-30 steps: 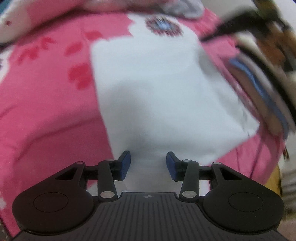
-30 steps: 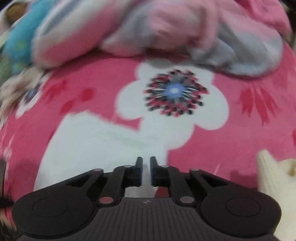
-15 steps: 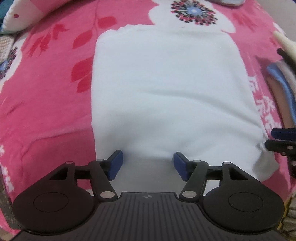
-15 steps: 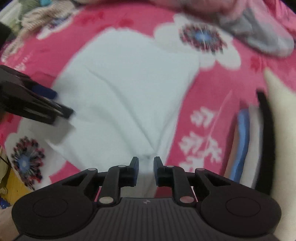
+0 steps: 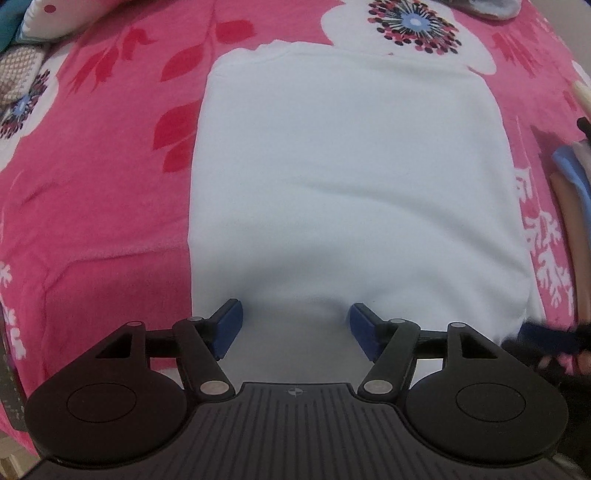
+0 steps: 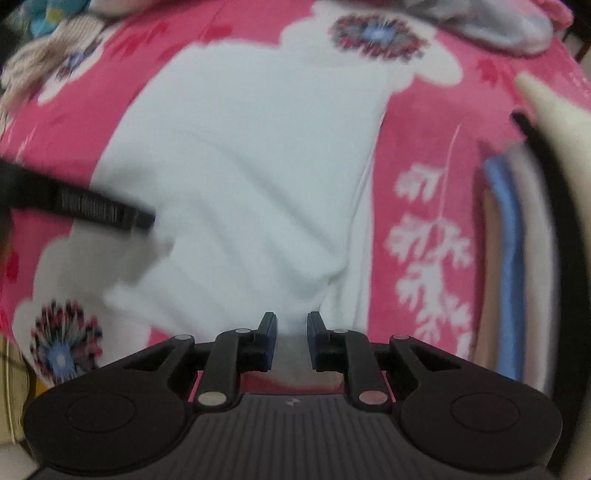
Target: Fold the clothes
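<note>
While I look down through both wrist cameras, I see no box, basket or bin of any kind; the only thing that carries anything is the bed, covered by a pink floral blanket (image 5: 96, 206). On it lies the white garment (image 5: 351, 177), spread flat in a rough rectangle with its neckline at the far end, close to a big printed flower. To the right of it, apart from it on the blanket, sits a stack of folded clothes (image 6: 517, 236) showing blue, tan and black edges. At the far edge of the bed I can make out a loose heap of grey and pink clothing (image 6: 495, 26).

My left gripper (image 5: 295, 326) points straight down over the near hem of the garment. Its fingers (image 5: 227, 328) are spread wide; white cloth shows in the gap, but the blue pads do not press on it. My right gripper (image 6: 291, 339) is tilted steeply down at the near right corner of the same garment. Its fingers (image 6: 267, 341) stand only a little apart, with a strip of the cloth visible between them; I see a gap on each side, so nothing is pinched. In the right wrist view the left gripper shows as a dark blurred bar at the left.
</note>
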